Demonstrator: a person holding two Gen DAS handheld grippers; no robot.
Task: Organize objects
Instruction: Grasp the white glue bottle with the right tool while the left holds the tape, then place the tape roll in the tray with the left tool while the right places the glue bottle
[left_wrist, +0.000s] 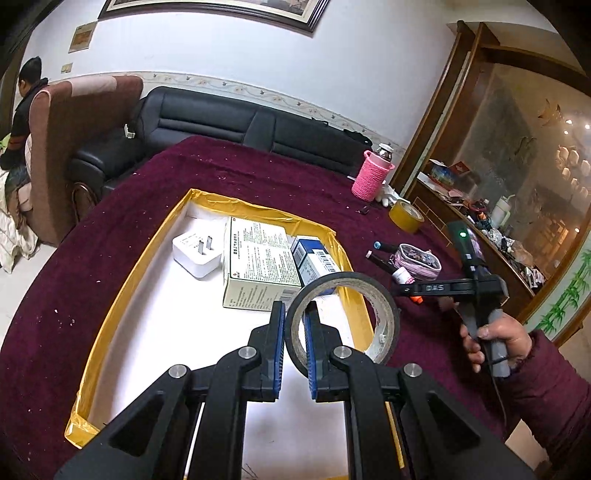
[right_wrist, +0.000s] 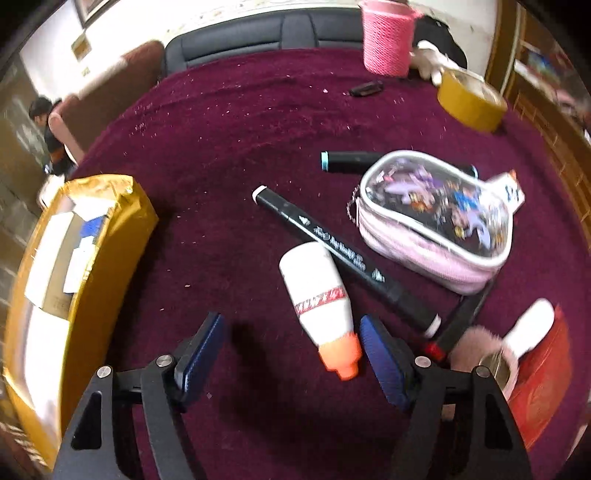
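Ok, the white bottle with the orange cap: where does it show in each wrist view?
Left wrist view: the white bottle is only a small bit at right of centre, just past the black tape roll, beside the pink pouch.
Right wrist view: lying at lower centre, the bottle has its orange cap between the open fingers of the right gripper.
Shared landmark: the pink pouch, beside the bottle in both.

body: black fingers (left_wrist: 275, 325), blue pads, silver screws | sleeve (left_wrist: 554, 391): maroon | handle: grey

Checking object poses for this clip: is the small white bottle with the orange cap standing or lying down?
Lying down. The white bottle rests on its side on the maroon cloth, cap toward the camera.
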